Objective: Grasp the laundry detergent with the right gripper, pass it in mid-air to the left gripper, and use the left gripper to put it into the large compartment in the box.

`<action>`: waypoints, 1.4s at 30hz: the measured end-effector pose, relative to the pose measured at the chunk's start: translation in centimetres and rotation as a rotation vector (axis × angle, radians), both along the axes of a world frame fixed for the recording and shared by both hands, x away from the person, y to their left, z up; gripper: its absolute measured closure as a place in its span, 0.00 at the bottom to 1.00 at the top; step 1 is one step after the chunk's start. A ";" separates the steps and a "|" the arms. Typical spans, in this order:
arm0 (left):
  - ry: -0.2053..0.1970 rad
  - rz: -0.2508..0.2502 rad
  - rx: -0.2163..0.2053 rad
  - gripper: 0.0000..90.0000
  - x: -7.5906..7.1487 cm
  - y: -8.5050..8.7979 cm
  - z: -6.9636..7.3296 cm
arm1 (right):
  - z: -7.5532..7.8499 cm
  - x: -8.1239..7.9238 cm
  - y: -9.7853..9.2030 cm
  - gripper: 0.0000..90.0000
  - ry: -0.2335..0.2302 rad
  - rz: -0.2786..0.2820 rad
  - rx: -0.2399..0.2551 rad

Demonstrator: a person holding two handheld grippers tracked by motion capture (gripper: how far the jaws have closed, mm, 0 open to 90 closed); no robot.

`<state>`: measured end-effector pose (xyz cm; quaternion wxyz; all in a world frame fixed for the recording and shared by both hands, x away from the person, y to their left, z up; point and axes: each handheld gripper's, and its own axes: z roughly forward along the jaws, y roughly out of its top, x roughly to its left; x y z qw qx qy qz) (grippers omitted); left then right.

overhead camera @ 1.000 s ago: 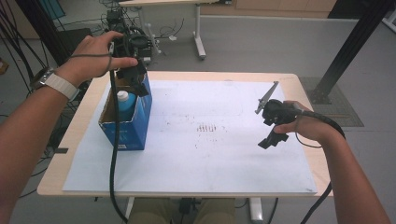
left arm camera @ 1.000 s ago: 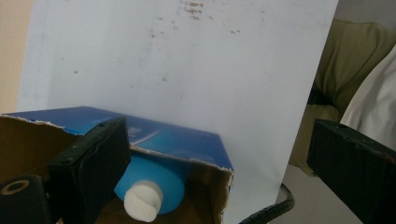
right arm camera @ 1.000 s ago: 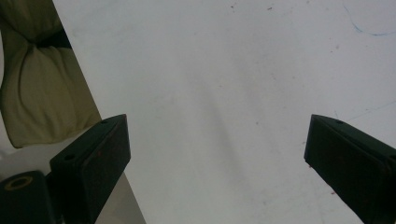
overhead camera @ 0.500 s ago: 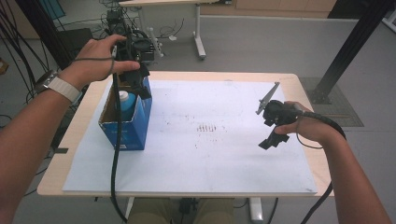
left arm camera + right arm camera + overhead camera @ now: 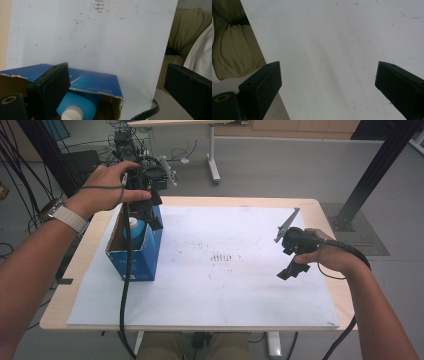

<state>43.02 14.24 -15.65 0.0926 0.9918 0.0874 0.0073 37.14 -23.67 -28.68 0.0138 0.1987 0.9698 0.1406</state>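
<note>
A blue cardboard box (image 5: 137, 257) with a torn-open top stands on the left of the table. Inside it stands a blue bottle (image 5: 135, 226) with a white cap (image 5: 72, 114). My left gripper (image 5: 151, 217) hangs over the box's far end, jaws open and pointing down, with nothing between them. In the left gripper view, the box rim (image 5: 95, 85) lies just beyond the left gripper (image 5: 117, 92). My right gripper (image 5: 291, 260) hovers open over the right side of the white sheet (image 5: 225, 285). Bare sheet (image 5: 324, 37) shows between the jaws of the right gripper (image 5: 328, 87).
The white sheet covers most of the wooden table (image 5: 330, 212) and has faint marks at its middle (image 5: 224, 257). A black cable (image 5: 122, 295) hangs from the left gripper past the box and over the front edge. Table legs and cables stand on the floor behind.
The left hand has shifted only slightly above the box's far end. The right gripper has stayed in place.
</note>
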 end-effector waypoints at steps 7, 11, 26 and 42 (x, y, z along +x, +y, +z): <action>0.001 0.006 0.003 0.08 -0.1 0.2 0.1 | 0.0 0.0 0.2 0.08 0.001 0.002 0.000; 0.000 0.010 -0.001 0.08 -0.2 0.3 0.1 | 0.1 0.0 0.2 0.08 -0.001 0.005 -0.001; 0.004 0.014 -0.002 0.08 -0.2 0.2 -0.1 | 0.0 -0.2 0.0 0.08 0.000 0.005 0.002; -0.008 0.021 -0.010 0.08 -0.2 0.1 -0.1 | 0.0 -0.3 0.0 0.07 -0.006 0.004 0.007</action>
